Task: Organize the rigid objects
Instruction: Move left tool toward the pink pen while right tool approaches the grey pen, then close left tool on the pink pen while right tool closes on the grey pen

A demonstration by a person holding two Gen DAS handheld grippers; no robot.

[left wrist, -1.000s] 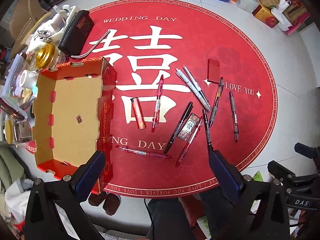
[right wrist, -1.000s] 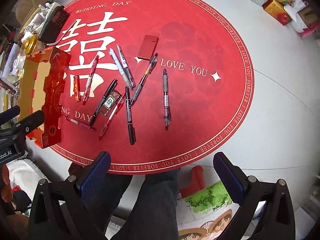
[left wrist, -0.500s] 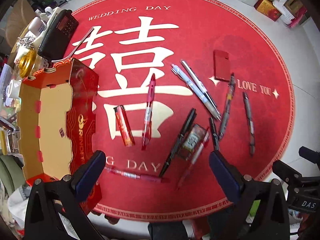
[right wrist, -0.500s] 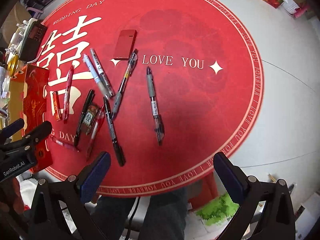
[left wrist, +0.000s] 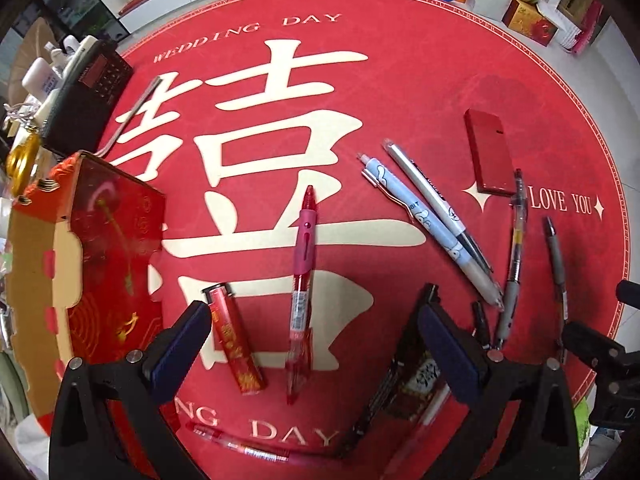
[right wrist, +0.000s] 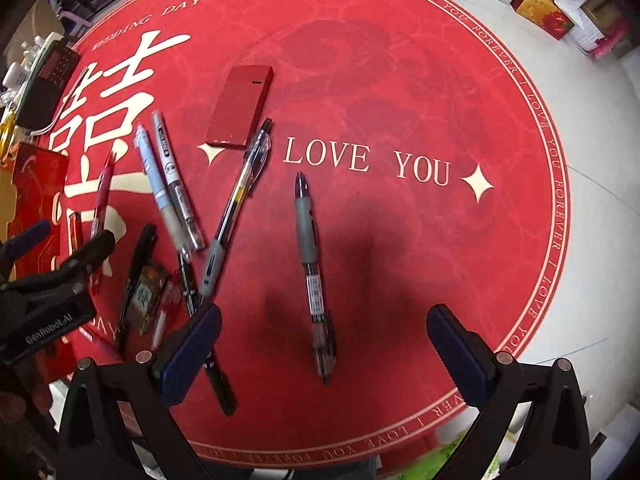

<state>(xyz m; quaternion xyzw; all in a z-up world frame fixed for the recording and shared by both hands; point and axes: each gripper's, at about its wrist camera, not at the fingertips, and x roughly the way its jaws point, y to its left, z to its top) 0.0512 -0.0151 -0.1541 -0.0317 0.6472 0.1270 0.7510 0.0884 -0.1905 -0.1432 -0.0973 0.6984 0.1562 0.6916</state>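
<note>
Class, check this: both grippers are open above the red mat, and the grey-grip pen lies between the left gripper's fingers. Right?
Wrong gripper. The right wrist view shows the grey-grip pen ahead of the open right gripper. The open left gripper frames a pink pen.

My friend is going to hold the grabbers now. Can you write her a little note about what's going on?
Left gripper: open, holding nothing, low over the red lighter and the red pen.
Right gripper: open, holding nothing, over the grey-grip pen.
The red box sits at the left edge of the mat; what shows of its inside holds nothing.
The other pens, the flat red case and a small packet all lie loose on the mat.
Done: nothing put away yet.
Left: probably pick the things up one by one and put them in the box.
</note>
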